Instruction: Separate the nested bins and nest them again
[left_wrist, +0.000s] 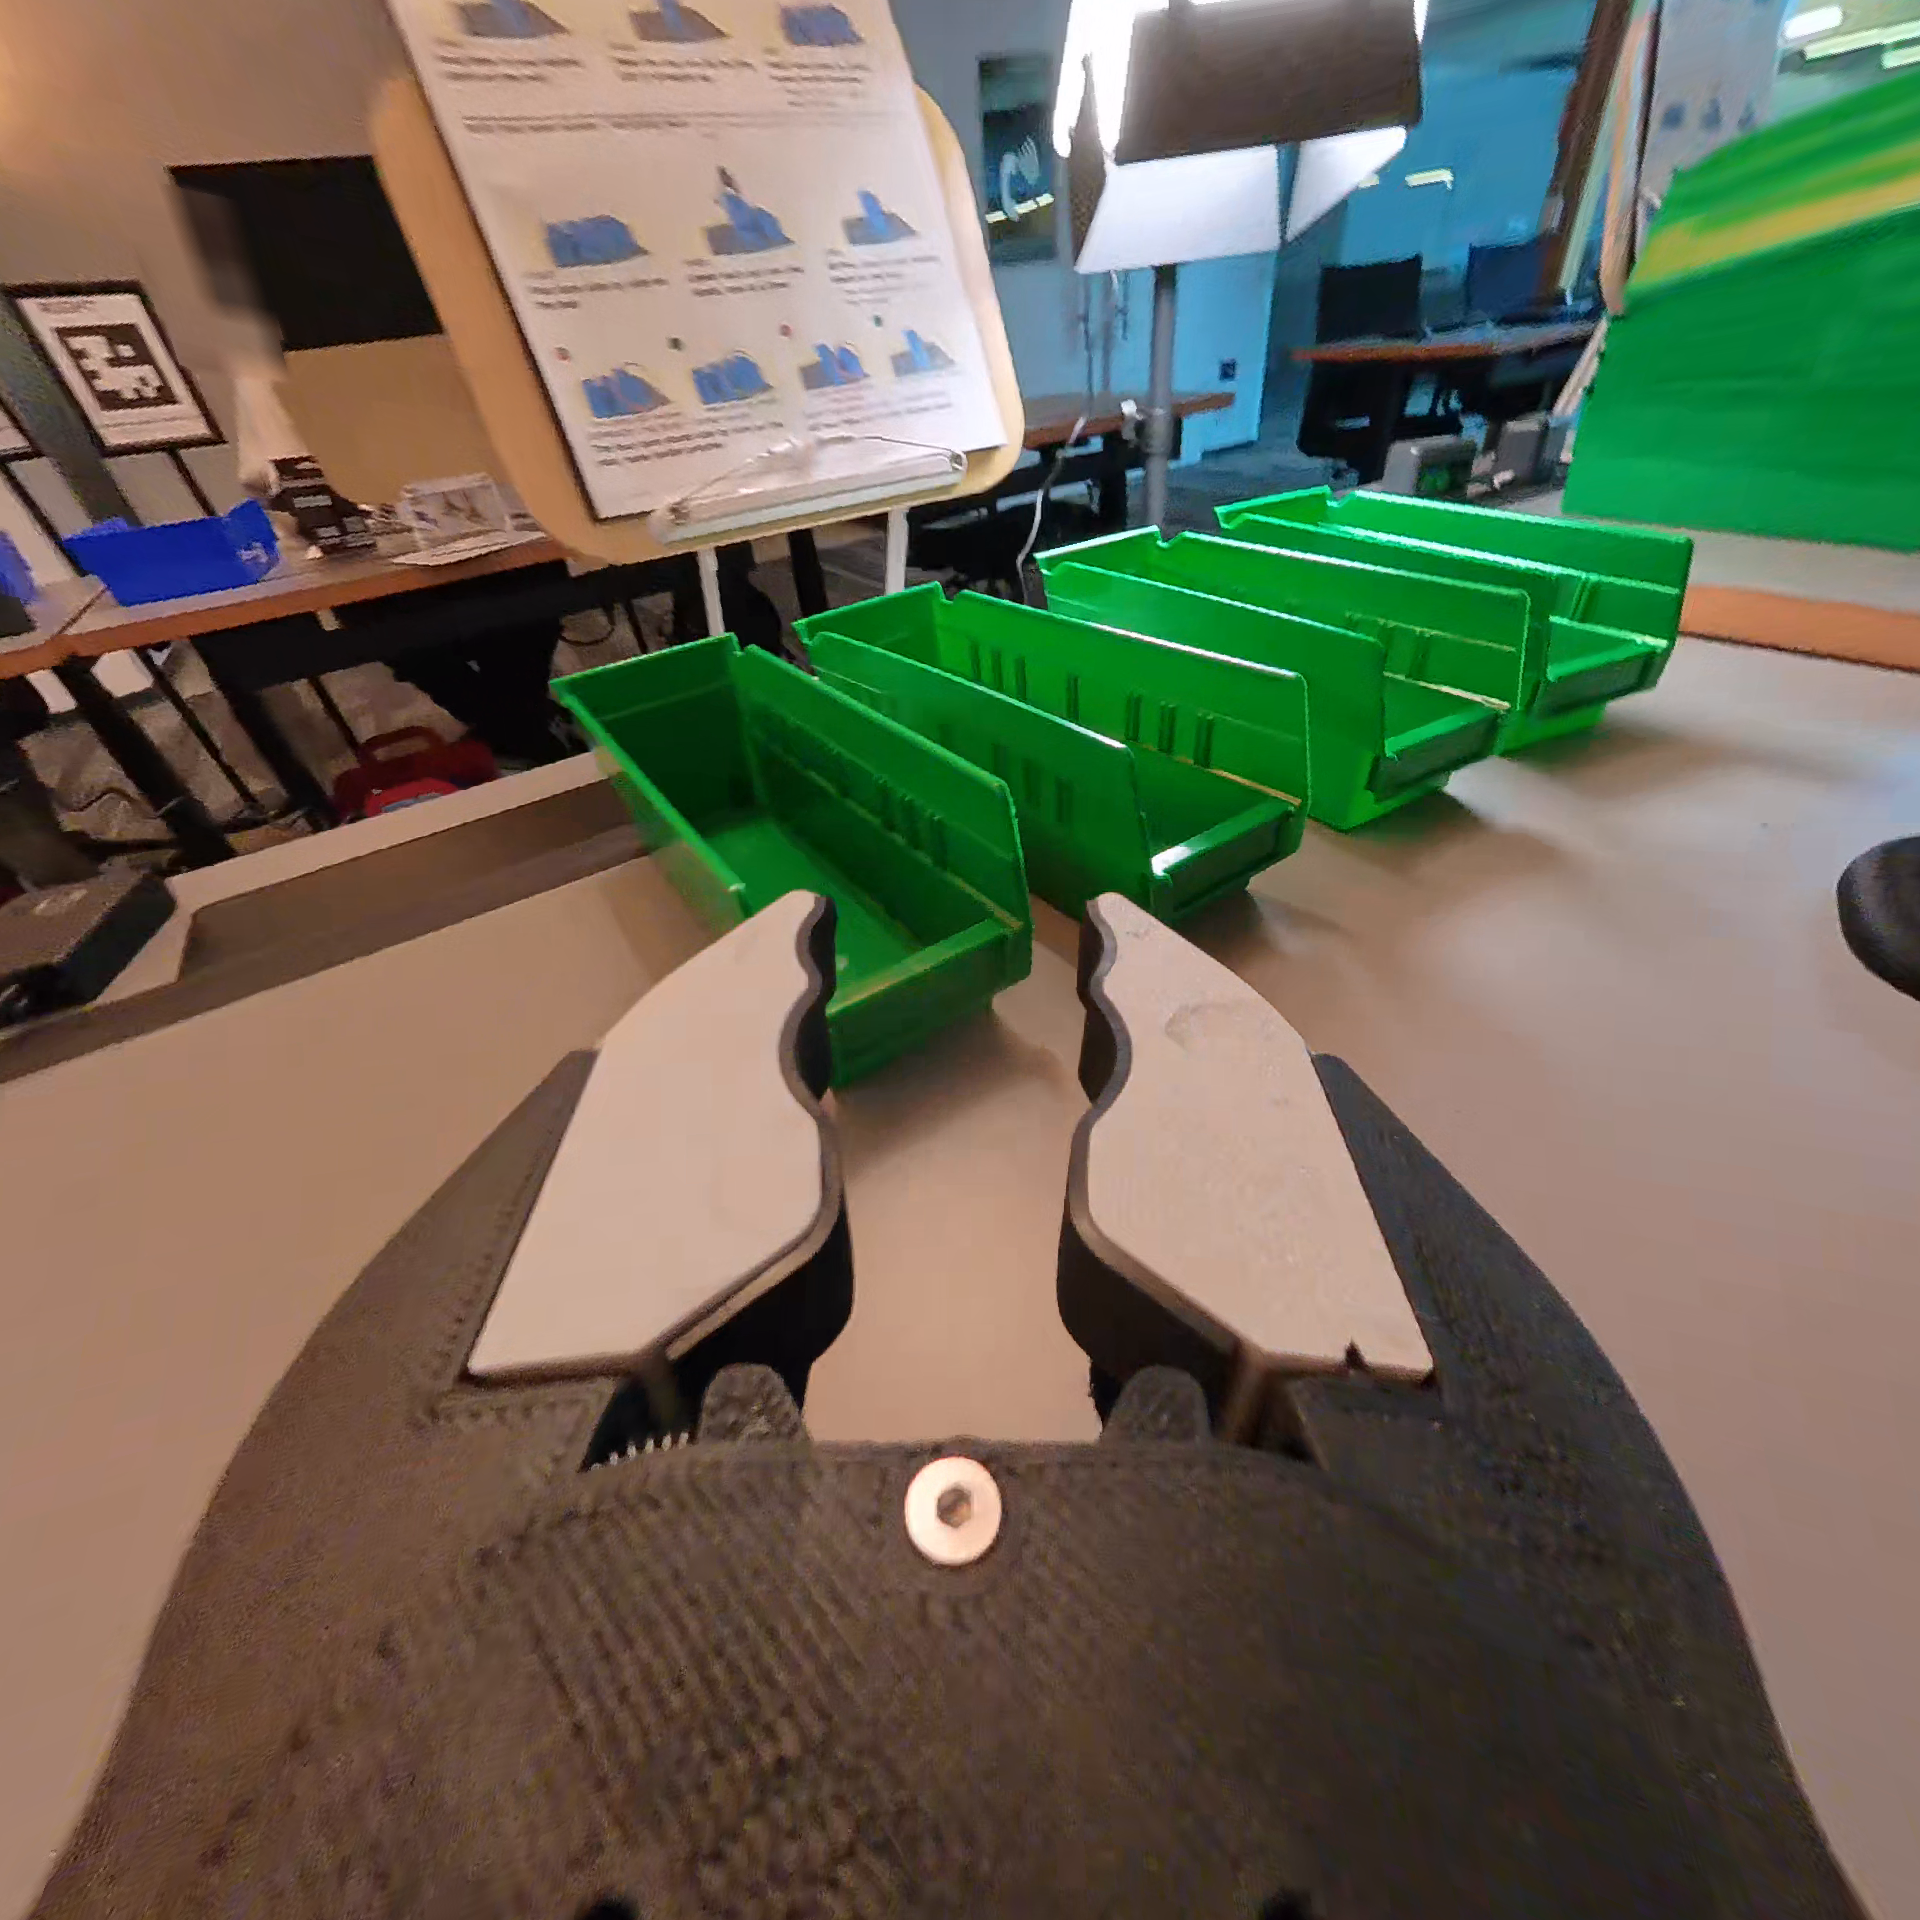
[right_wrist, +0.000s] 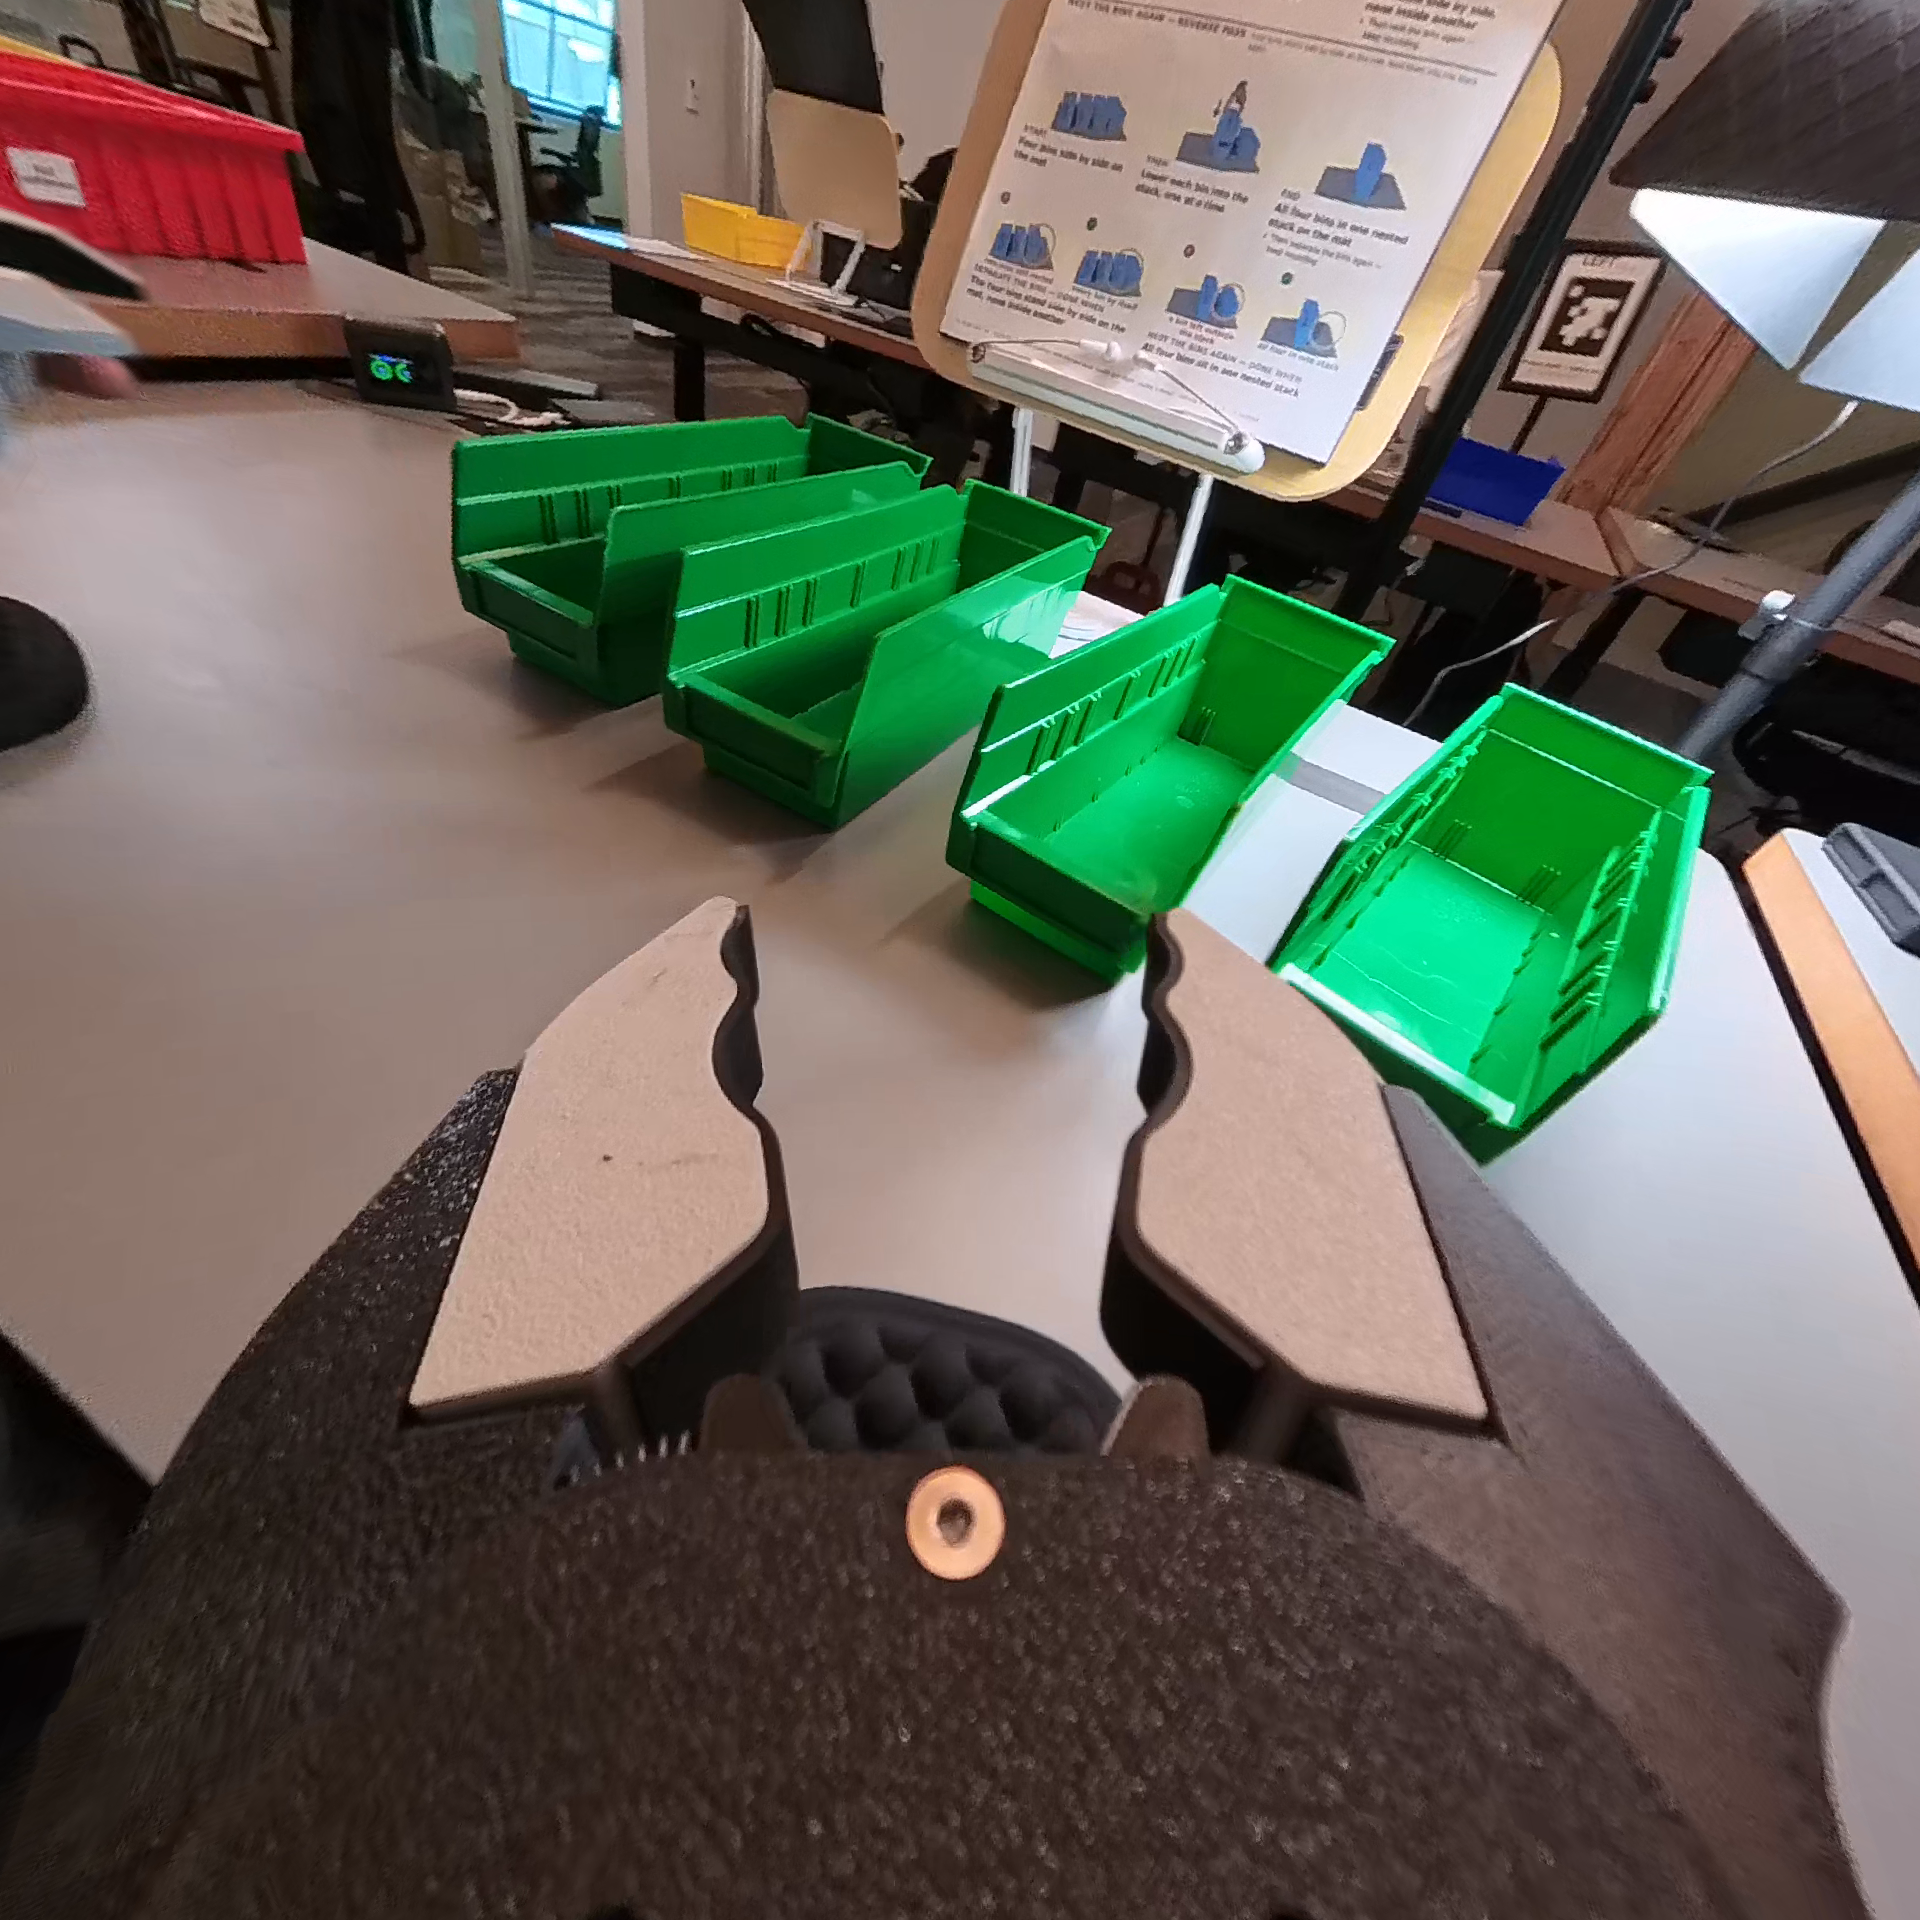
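Four green bins stand apart in a row on the grey desk, none nested. Right wrist view takes them from the front: first bin, second bin, third bin and fourth bin, the last turned at an angle to the others and close to the desk's edge.

Left wrist view sees the same row from the other end, running away to the right; nearest bin lies just beyond the fingertips, farthest bin lies near a green backdrop seen only here.

Left gripper: fingers released, a clear gap between them, nothing held, above bare desk. Right gripper: fingers also spread and empty, short of the third bin.

An instruction sheet on a clipboard stand rises behind the row. Only the right view shows a red crate and a small lit device. Only the left view shows a blue bin on a far table and a studio light.

A dark rounded object is cut off by the frame; what it is cannot be told. The background is soft with blur.
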